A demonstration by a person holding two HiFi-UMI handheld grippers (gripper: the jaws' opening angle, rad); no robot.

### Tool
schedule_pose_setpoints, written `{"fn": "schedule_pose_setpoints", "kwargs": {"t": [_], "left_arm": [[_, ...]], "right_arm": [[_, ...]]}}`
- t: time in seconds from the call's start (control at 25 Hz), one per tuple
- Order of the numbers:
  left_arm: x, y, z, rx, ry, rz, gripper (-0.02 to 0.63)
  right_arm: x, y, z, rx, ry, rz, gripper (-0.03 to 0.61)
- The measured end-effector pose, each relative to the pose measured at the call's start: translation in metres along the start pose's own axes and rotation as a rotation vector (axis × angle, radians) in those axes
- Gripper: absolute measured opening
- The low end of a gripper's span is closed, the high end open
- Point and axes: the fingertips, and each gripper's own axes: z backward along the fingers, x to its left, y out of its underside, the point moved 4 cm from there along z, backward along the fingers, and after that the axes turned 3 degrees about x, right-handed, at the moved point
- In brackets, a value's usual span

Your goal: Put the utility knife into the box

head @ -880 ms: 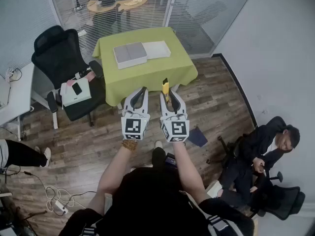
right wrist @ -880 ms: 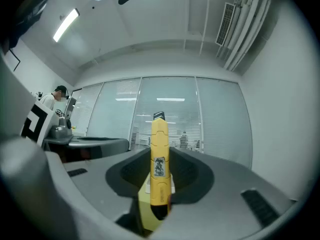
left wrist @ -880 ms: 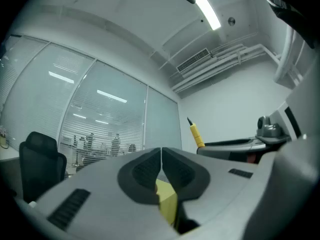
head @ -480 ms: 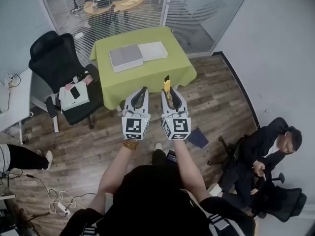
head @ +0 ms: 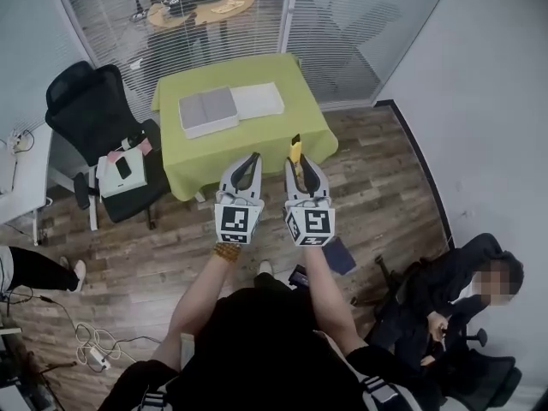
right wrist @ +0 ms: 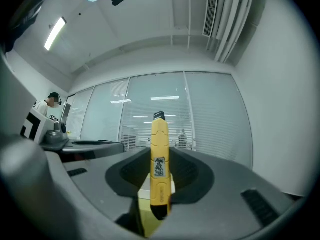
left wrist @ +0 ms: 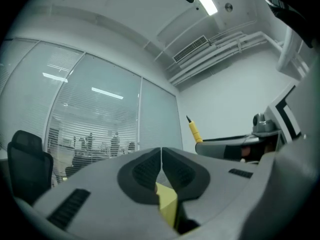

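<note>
Wood-plank floor (head: pixel 377 187) lies beneath right claw (head: pixel 301 169) clamping yellow utility knife (right wrist: pixel 159 149).

Seen from the head view, only the yellow tip of the utility knife (head: pixel 295 148) rises clear of the right hand-held gripper (head: pixel 300 165); the rest of its body is hidden between the jaws. The box (head: pixel 208 111) on the desk (head: pixel 257 139) is too small to show its inside. In the left gripper view, the left hand-held gripper (left wrist: pixel 161 156) blocks nearly all of the desk. In the head view, the black chair (head: pixel 497 379) at lower right is cut off by the frame's edge.
</note>
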Motion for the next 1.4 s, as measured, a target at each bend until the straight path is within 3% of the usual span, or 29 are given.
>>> {"fn": "schedule_pose_setpoints", "kwargs": {"t": [0.32,0.6,0.96,1.4], "left_arm": [[-0.024,0.008,-0.051,0.017,-0.012,-0.02,0.018],[-0.027,0.018,-0.079,0.028,-0.033,-0.014,0.018],[0.003,0.033,-0.129,0.02,-0.085,0.013,0.018],[0.052,0.06,-0.241,0.021,-0.125,0.063,0.018]], "right_arm": [[-0.059,0.014,-0.018,0.008,-0.019,-0.03,0.109],[-0.076,0.018,-0.04,0.016,-0.062,-0.03,0.109],[-0.095,0.021,-0.096,0.02,-0.122,0.005,0.109],[-0.149,0.033,-0.206,0.058,-0.155,0.032,0.109]]}}
